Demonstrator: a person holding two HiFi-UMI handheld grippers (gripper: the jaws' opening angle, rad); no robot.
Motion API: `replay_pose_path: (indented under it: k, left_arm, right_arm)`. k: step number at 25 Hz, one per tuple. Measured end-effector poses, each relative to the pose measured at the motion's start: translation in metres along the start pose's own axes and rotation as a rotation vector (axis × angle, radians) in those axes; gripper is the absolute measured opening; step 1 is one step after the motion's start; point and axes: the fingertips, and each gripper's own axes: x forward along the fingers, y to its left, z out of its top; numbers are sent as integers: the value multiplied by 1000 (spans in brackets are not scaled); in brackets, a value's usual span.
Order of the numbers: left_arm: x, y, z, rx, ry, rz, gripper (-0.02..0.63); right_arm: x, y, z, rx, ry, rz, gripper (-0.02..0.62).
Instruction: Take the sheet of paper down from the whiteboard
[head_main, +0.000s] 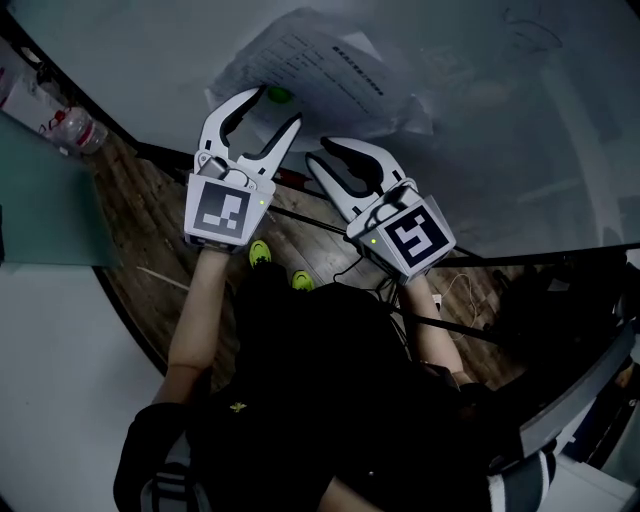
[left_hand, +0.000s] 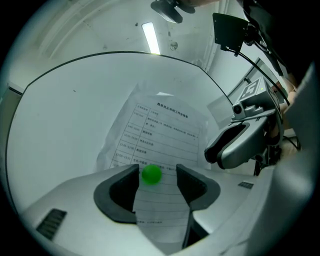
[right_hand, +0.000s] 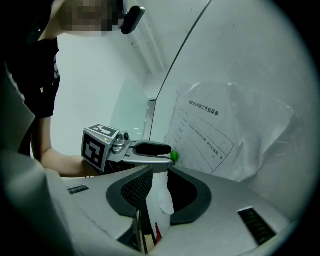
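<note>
A printed sheet of paper hangs wrinkled on the whiteboard, pinned near its lower edge by a small green magnet. My left gripper is open, its jaws on either side of the magnet without pressing it. My right gripper sits just right of it at the sheet's lower corner. Its jaws stand partly apart, a gap shows between the pads, and the paper's edge lies in that gap.
A plastic bottle stands on a ledge at the far left by a green panel. Below is a wooden floor with black cables. A dark box on a stand rises to the right of the board.
</note>
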Motion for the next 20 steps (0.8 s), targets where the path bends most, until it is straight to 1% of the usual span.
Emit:
replay_pose_path:
  k: [3,9,14,20]
  left_arm:
    - [4,1,-2,-8,-1,4,216]
    - [5,5,-2,14,-9,36,215]
    - [7,8,-2,29,-5,103,211]
    - [8,15,-3,69,0,170,164]
  right_arm:
    - [1,-4,0,2,1,-7,84]
    - [1,-11,0,0,2,-18,84]
    - [-3,-17,3,-8,-8,-26,84]
    - [-10,-22,5,-12,-13,-36,84]
